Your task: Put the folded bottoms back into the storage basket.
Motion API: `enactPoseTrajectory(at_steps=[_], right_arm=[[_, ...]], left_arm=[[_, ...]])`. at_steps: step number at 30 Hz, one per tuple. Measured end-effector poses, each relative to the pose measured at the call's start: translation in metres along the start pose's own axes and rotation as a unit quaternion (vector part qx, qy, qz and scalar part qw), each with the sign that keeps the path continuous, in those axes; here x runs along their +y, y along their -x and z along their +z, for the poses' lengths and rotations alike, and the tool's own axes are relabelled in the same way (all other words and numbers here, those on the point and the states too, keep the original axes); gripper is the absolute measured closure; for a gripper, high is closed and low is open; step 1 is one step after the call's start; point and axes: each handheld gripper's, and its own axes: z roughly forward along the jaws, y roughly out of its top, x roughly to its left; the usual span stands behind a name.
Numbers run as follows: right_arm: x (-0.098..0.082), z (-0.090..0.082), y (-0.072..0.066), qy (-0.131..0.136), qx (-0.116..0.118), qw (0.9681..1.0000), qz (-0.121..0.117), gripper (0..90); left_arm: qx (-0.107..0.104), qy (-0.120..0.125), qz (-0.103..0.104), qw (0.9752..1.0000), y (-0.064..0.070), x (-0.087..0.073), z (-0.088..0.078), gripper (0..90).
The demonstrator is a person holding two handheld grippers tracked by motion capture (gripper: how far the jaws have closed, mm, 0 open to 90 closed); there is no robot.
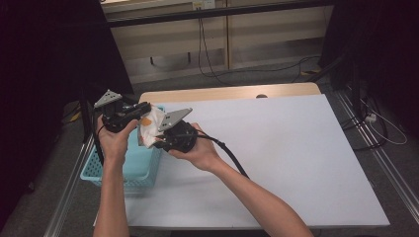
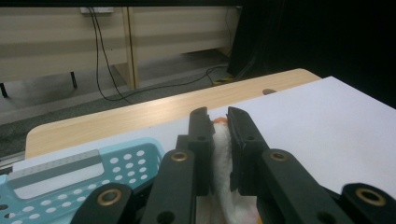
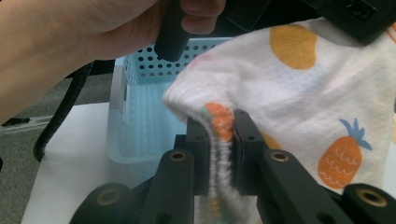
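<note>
An edge of the fruit-printed towel is pinched between the closed jaws of the right gripper; another edge is clamped by the left gripper. With 2 holds, the towel is kept raised above the blue basket at the worktop's left edge, probably for spreading.

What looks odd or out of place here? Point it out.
Nothing looks damaged or spilled. The white fruit-print cloth hangs bunched in the air above the blue basket, pinched between both grippers: the left gripper and the right gripper are each shut on an edge. The basket sits at the table's left edge.
</note>
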Motion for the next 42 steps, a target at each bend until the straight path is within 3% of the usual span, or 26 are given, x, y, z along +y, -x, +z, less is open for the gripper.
enactPoseTrajectory(at_steps=[8, 16, 24, 33, 42], right_arm=[[0.007, 0.008, -0.003, -0.001, 0.003, 1.0, -0.005, 80.1], [0.014, 0.019, -0.006, 0.002, 0.01, 0.9999, -0.005, 80.1], [0.023, 0.028, -0.008, -0.002, 0.013, 0.9998, -0.013, 80.1], [0.03, 0.04, -0.011, -0.001, 0.022, 0.9996, -0.015, 80.0], [0.037, 0.052, -0.012, -0.003, 0.031, 0.9994, -0.014, 80.0]], left_arm=[[0.005, 0.004, 0.001, 1.0, -0.004, 0.001, -0.006, 80.7], [0.014, 0.0, -0.003, 0.9999, -0.016, -0.002, -0.013, 80.8], [0.02, 0.014, -0.019, 0.9995, -0.027, -0.004, -0.024, 80.8], [0.031, 0.017, -0.018, 0.9992, -0.034, -0.004, -0.035, 80.8], [0.045, 0.019, -0.032, 0.9983, -0.047, -0.01, -0.046, 80.8]])
